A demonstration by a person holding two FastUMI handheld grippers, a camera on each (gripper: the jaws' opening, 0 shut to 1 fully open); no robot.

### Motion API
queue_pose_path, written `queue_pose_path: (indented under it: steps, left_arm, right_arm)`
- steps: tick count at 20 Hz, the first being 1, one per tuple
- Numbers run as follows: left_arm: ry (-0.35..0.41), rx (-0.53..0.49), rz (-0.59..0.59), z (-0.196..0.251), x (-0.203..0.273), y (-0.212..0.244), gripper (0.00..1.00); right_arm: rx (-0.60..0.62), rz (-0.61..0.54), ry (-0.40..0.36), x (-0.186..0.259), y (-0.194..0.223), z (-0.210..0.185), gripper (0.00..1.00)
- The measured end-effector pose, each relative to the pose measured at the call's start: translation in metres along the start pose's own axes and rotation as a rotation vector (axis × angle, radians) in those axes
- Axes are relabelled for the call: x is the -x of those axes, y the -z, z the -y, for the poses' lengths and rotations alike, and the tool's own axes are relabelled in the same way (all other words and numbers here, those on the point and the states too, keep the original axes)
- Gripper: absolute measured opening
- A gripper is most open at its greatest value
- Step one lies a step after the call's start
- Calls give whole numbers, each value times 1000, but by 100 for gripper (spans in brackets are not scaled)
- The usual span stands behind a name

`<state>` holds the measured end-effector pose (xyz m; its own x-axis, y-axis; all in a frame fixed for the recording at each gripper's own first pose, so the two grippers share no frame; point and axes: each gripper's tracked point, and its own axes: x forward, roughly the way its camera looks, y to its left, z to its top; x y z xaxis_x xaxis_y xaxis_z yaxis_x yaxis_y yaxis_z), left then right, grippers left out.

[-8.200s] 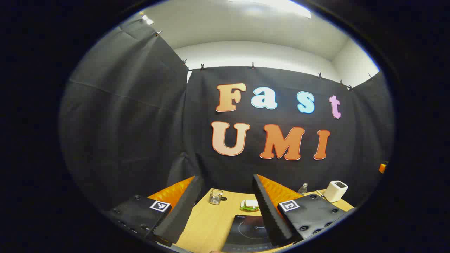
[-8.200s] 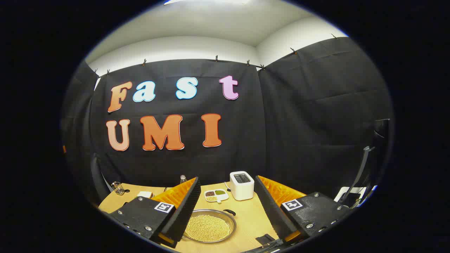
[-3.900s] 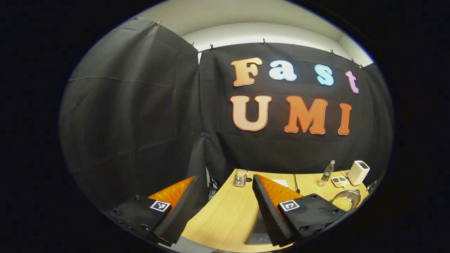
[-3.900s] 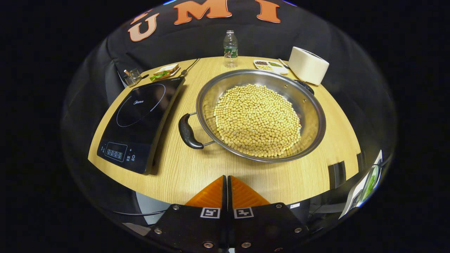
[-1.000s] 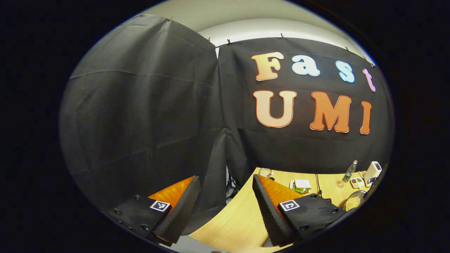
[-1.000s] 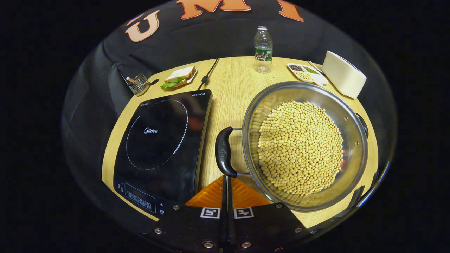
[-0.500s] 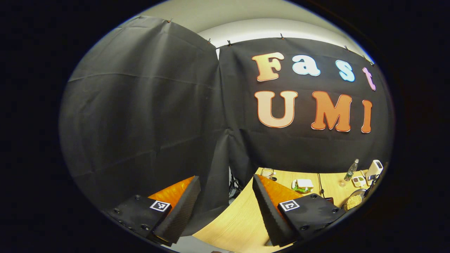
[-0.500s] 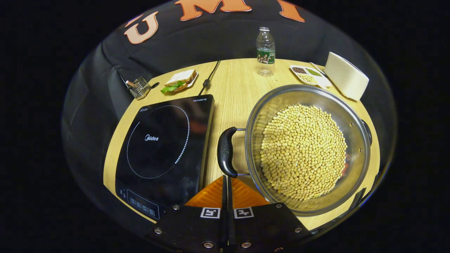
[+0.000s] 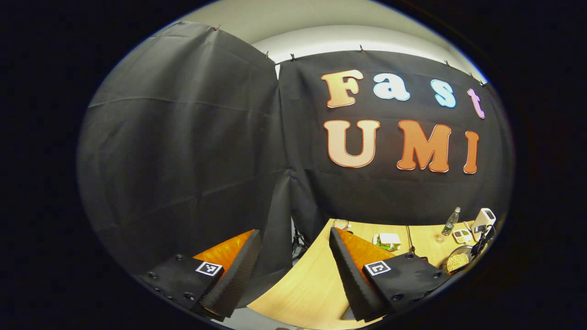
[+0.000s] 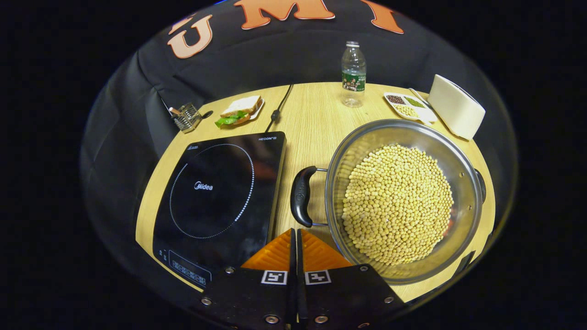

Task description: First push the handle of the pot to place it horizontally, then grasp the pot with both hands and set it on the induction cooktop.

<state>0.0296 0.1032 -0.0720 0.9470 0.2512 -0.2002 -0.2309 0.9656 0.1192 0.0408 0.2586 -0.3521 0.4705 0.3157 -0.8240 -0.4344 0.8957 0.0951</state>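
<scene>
In the right gripper view, the induction cooktop (image 10: 215,197) is lying flat at the lower left of the frame on the wooden table (image 10: 312,119), its ringed cooking zone bare and waiting for the pot. At the bottom centre the right gripper (image 10: 296,234) is sitting with its two fingers pressed together and nothing between them, tips just below the near handle (image 10: 300,196) of the steel pot (image 10: 403,201). A closed tip reads as a pushing tool, so the handle-pushing step appears to be the one in hand; whether the tips are actually touching the handle cannot be told. The pot, filled with yellow soybeans (image 10: 398,202), is resting on the table just to the right of the cooktop, at centre right of the frame. Its far handle (image 10: 479,178) is peeking past the rim at the right edge, mostly hidden.

In the left gripper view, the left gripper (image 9: 293,256) is holding its fingers spread wide at the bottom of the frame, gripping nothing and pointing toward the booth wall, seemingly idling until the two-handed lift. The pot (image 9: 456,261) is showing small at the lower right edge, partly cut off, and its handles cannot be made out there.
</scene>
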Motion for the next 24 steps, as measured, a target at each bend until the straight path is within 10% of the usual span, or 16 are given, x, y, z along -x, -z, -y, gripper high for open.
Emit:
queue_pose_path:
  steps: [13, 24]
  left_arm:
    - [373, 33, -95, 175, 0, 56, 98]
    - [603, 21, -173, 371, 48, 117, 97]
  right_arm:
    - [-185, 235, 143, 103, 17, 116, 6]
    - [-266, 326, 221, 126, 14, 234, 66]
